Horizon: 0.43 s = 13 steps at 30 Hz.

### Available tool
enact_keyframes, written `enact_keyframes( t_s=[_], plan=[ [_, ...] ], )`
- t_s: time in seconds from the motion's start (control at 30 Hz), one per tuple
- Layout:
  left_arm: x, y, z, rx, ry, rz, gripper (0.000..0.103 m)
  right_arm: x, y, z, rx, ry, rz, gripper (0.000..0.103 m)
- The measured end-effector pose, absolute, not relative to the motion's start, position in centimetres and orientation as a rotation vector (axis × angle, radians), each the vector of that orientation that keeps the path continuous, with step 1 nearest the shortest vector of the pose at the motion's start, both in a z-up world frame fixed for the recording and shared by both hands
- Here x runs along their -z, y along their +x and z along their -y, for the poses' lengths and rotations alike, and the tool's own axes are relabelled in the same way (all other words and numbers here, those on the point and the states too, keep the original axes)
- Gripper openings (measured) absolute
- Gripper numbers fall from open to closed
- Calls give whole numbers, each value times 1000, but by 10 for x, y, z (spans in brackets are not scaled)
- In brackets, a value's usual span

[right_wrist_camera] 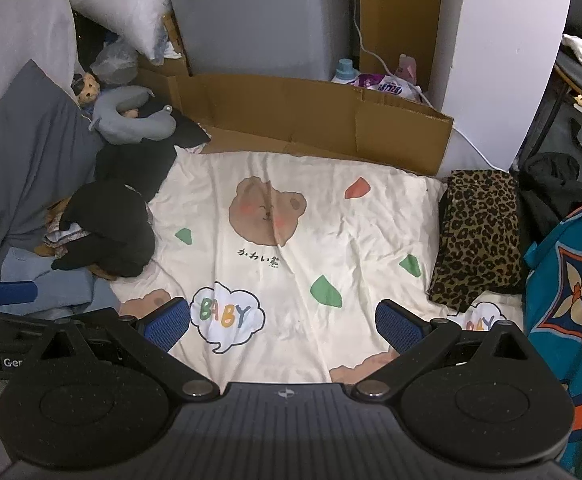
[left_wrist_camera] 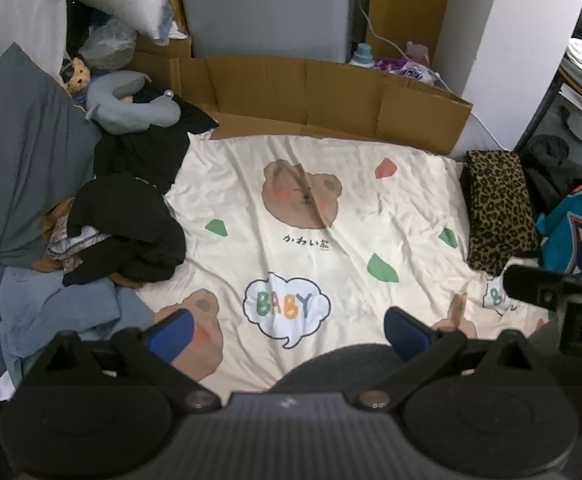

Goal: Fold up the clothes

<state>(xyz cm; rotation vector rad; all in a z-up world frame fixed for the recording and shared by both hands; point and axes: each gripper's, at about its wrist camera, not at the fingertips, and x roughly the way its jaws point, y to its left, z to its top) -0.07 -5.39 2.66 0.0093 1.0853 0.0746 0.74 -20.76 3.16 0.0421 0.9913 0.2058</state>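
A heap of black clothes (left_wrist_camera: 127, 232) (right_wrist_camera: 107, 228) with patterned pieces under it lies at the left of the cream bear-print bedsheet (left_wrist_camera: 331, 216) (right_wrist_camera: 331, 240). A pale blue garment (left_wrist_camera: 59, 312) (right_wrist_camera: 63, 288) lies in front of the heap. A folded leopard-print garment (left_wrist_camera: 497, 208) (right_wrist_camera: 477, 232) rests at the sheet's right edge. My left gripper (left_wrist_camera: 289, 330) hovers open over the near sheet, holding nothing. My right gripper (right_wrist_camera: 283, 326) is open too, above the "BABY" print, with nothing between its fingers. The left gripper's blue finger (right_wrist_camera: 11, 292) shows at the left of the right wrist view.
A flattened cardboard box (left_wrist_camera: 323, 96) (right_wrist_camera: 311, 116) lines the far edge. A grey pillow (left_wrist_camera: 23, 152), a grey neck pillow (left_wrist_camera: 131, 108) and a small plush toy (left_wrist_camera: 77, 74) sit at the left. A teal patterned bag (right_wrist_camera: 563, 292) stands at the right. Bottles (left_wrist_camera: 363, 54) are behind the cardboard.
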Motion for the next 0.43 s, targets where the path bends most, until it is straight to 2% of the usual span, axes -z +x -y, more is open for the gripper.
enact_keyframes(
  t_s=[0.43],
  plan=[
    [-27,5,60,-63,32,-1074,102,-30,12,213,-189,64,-992,102]
  ],
)
